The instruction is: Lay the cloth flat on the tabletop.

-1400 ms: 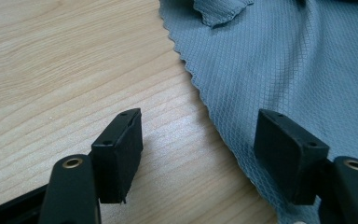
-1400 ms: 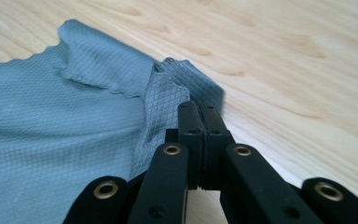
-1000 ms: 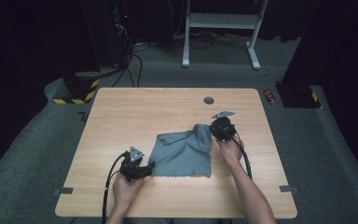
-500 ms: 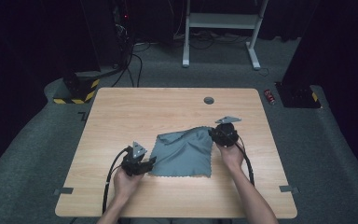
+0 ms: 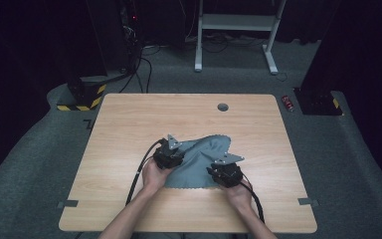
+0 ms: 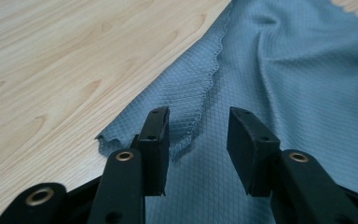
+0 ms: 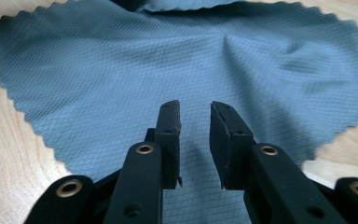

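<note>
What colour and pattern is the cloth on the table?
Grey-blue cloth with a fine diamond weave and scalloped edges; clearest in the right gripper view.

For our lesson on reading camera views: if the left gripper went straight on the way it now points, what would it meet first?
Probably the blue-grey scallop-edged cloth. The left gripper has its jaws open and points low along this fabric, which lies rumpled on the light wooden table. Depth is unclear.

One blue-grey, zigzag-edged woven cloth [image 5: 199, 159] lies on one light wooden table [image 5: 129, 119]. Two black two-jaw grippers are at it: the left gripper [image 5: 168, 155] and the right gripper [image 5: 225, 173]. One small red object [image 5: 288, 102] sits on the floor.
</note>
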Motion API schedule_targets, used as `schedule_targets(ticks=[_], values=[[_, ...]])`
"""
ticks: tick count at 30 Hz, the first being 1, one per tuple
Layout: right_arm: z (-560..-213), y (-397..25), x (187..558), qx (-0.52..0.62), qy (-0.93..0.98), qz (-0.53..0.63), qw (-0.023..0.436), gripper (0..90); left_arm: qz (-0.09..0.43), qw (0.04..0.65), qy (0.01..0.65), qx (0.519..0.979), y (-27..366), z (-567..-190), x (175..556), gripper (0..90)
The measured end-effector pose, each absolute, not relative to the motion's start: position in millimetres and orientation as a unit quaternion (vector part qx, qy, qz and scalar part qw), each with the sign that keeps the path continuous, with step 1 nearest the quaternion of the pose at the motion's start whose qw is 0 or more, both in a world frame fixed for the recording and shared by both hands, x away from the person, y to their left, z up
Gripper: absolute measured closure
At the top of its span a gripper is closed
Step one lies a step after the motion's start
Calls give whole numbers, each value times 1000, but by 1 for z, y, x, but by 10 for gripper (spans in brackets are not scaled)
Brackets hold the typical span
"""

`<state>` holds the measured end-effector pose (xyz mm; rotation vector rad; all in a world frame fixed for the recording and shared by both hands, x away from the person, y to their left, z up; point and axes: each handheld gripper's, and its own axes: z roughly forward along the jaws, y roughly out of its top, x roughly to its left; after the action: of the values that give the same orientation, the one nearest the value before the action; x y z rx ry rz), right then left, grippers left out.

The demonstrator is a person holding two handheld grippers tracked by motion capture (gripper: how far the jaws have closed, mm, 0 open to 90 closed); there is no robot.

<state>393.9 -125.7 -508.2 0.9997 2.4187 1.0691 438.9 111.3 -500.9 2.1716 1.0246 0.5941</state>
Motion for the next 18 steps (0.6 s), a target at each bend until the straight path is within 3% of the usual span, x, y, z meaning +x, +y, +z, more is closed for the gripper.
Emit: schedule_targets(ticks=[10,14,18], values=[[-514,-117,379,326,857,367,153,702,223,306,407,831,107,-510,453,558],[-520,-115,377,321,863,361,149,698,226,296,407,834,102,-511,458,612],[-521,-117,376,320,862,366,146,696,227,298,407,833,102,-513,460,727]])
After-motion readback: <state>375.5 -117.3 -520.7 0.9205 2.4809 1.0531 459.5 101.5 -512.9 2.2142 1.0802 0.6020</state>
